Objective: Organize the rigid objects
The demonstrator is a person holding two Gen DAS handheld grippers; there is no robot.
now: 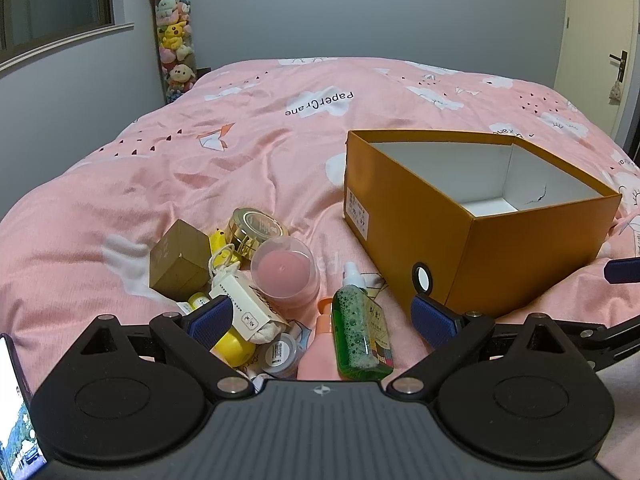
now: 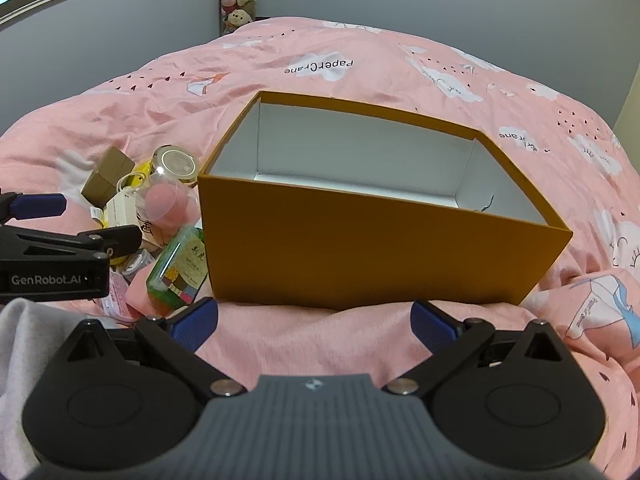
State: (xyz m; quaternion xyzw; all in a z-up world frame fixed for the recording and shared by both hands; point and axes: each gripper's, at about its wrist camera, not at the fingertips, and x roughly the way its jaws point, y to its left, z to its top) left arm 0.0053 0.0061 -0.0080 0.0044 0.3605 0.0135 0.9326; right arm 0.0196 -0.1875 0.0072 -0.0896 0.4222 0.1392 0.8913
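Note:
An open orange box (image 1: pixel 520 248) with a white, empty inside stands on the pink bed; it also fills the right wrist view (image 2: pixel 360 252). Left of it lies a pile of small items: a green bottle (image 1: pixel 358 330), a pink bottle (image 1: pixel 320 348), a clear dome with a pink sponge (image 1: pixel 284 272), a gold tin (image 1: pixel 256 228), an olive box (image 1: pixel 180 260), a white carton (image 1: pixel 248 310) and a yellow ball (image 1: pixel 234 346). My left gripper (image 1: pixel 322 318) is open just above the pile. My right gripper (image 2: pixel 314 320) is open and empty in front of the box's near wall.
The pink duvet (image 1: pixel 240 140) is rumpled. A column of plush toys (image 1: pixel 176 32) stands by the far wall. A door (image 1: pixel 592 40) is at the right. The left gripper shows in the right wrist view (image 2: pixel 60 256). A phone screen (image 1: pixel 16 408) sits bottom left.

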